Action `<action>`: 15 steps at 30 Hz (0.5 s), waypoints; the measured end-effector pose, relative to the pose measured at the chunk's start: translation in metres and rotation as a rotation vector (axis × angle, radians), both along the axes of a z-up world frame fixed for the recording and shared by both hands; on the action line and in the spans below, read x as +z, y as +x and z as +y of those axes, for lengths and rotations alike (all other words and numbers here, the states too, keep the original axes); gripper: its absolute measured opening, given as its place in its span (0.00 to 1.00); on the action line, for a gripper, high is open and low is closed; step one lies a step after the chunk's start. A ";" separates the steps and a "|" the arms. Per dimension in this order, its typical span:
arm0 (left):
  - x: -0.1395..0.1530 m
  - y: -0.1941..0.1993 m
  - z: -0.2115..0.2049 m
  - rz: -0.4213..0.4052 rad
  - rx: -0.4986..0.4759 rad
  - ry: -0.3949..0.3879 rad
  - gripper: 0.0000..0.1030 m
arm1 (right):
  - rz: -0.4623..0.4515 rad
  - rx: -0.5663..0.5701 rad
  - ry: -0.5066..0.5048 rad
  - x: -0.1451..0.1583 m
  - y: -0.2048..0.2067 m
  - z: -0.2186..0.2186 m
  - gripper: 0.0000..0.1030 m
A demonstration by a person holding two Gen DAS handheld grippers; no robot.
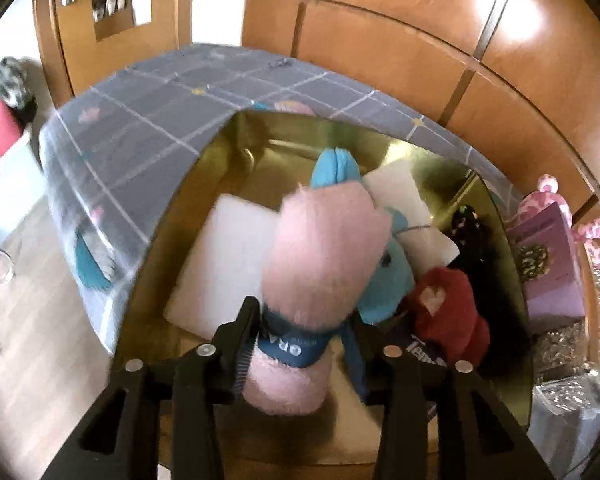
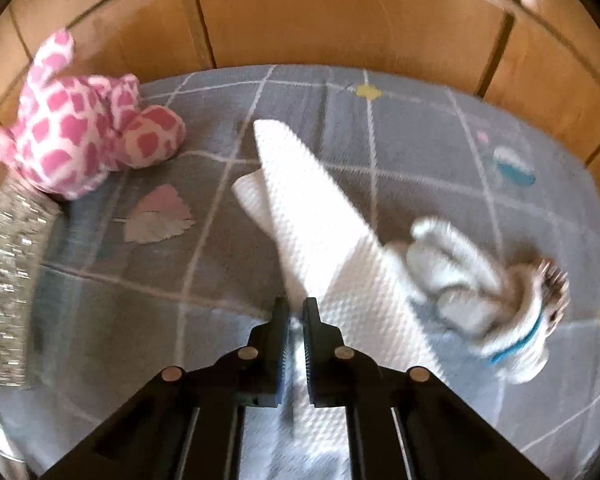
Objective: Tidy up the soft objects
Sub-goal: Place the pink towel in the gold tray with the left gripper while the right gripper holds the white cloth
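A pink plush toy (image 1: 324, 248) with a dark blue band hangs between my left gripper's (image 1: 306, 320) fingers, over a gold-lined box (image 1: 220, 148). The left pad touches the band, the right finger stands a little off it, so the gripper is open. In the box lie white cushions (image 1: 228, 256), a blue plush (image 1: 392, 276), a red plush with a heart (image 1: 444, 304) and something black (image 1: 468, 236). My right gripper (image 2: 296, 304) is shut on a white waffle cloth (image 2: 312, 216) that stretches up off the grey checked bedspread (image 2: 420, 144). A white plush dog with a blue collar (image 2: 480, 292) lies on the cloth's right part.
A pink-and-white spotted plush (image 2: 80, 132) and a silver sequin cushion (image 2: 8, 280) sit at the bedspread's left. A wooden headboard (image 2: 340, 12) runs behind. In the left wrist view a purple box (image 1: 548, 264) stands right of the gold box, with wooden floor (image 1: 40, 340) to the left.
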State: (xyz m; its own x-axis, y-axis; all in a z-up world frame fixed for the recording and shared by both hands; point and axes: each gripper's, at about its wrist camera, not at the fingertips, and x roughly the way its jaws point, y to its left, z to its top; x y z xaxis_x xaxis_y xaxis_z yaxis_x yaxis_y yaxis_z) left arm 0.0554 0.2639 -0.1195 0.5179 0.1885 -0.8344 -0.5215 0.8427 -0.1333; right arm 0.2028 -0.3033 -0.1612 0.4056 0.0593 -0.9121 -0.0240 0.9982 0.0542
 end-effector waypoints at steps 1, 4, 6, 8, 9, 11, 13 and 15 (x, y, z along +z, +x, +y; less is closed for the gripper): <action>-0.004 -0.001 0.001 0.002 0.001 -0.021 0.60 | 0.016 0.002 0.045 0.000 -0.002 -0.004 0.06; -0.005 -0.005 0.000 -0.013 0.014 -0.010 0.69 | 0.060 0.022 0.141 0.001 -0.010 -0.008 0.08; 0.002 -0.008 -0.003 -0.044 0.011 0.010 0.74 | 0.048 0.017 0.148 0.007 -0.015 -0.010 0.21; 0.008 -0.011 -0.006 -0.061 0.009 0.031 0.74 | 0.008 0.021 0.156 0.018 -0.018 -0.015 0.29; 0.012 -0.014 -0.007 -0.074 0.008 0.033 0.74 | -0.021 0.025 0.137 0.025 -0.018 -0.016 0.34; 0.019 -0.018 -0.010 -0.090 0.013 0.046 0.76 | -0.049 0.023 0.094 0.032 -0.012 -0.017 0.44; 0.028 -0.022 -0.011 -0.109 0.019 0.055 0.79 | -0.049 0.008 0.062 0.032 0.000 -0.021 0.46; 0.036 -0.027 -0.013 -0.134 0.020 0.063 0.79 | -0.026 0.005 0.037 0.026 0.017 -0.022 0.54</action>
